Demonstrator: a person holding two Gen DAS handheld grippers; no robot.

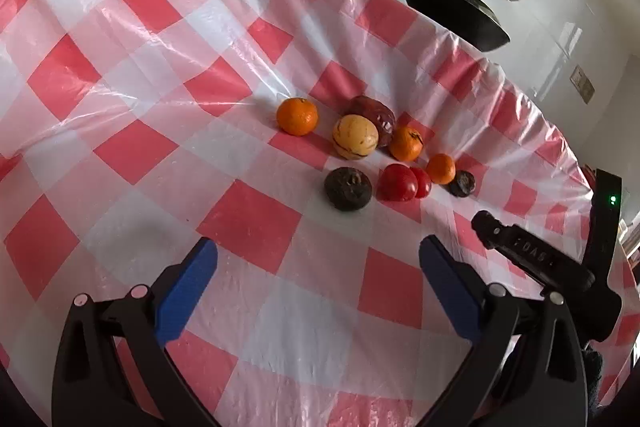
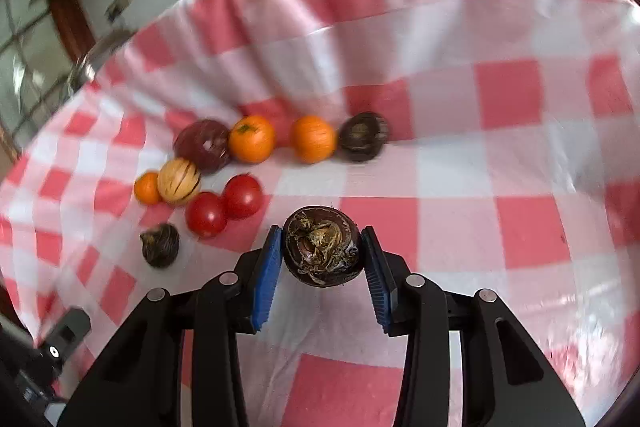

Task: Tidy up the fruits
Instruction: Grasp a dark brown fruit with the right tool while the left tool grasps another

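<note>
Right gripper (image 2: 322,251): blue fingers (image 2: 267,279) pinched on a dark brown round fruit (image 2: 322,246), pads pressed against both its sides, dried stem end facing the camera. The fruit is held over the red-and-white checked cloth (image 2: 500,155) on the table.

The rest is placed relative to the held fruit, in the right wrist view:
- Two red tomatoes (image 2: 224,205), touching each other, seen just to its upper left.
- A pale yellow striped fruit (image 2: 178,181) further left, with a small orange (image 2: 146,188) touching its left side.
- A small dark fruit (image 2: 160,245) found to the left, below the tomatoes.
- A back row above it: dark red fruit (image 2: 203,145), two oranges (image 2: 252,138) (image 2: 313,138), another dark brown fruit (image 2: 363,136), left to right, close together.

Left gripper (image 1: 318,267): fingers (image 1: 188,291) spread wide, nothing between them, held over bare cloth well short of the fruit cluster.

A black frying pan (image 1: 452,7) is seen beyond the far cloth edge in the left wrist view. The background of the right view is blurred.
</note>
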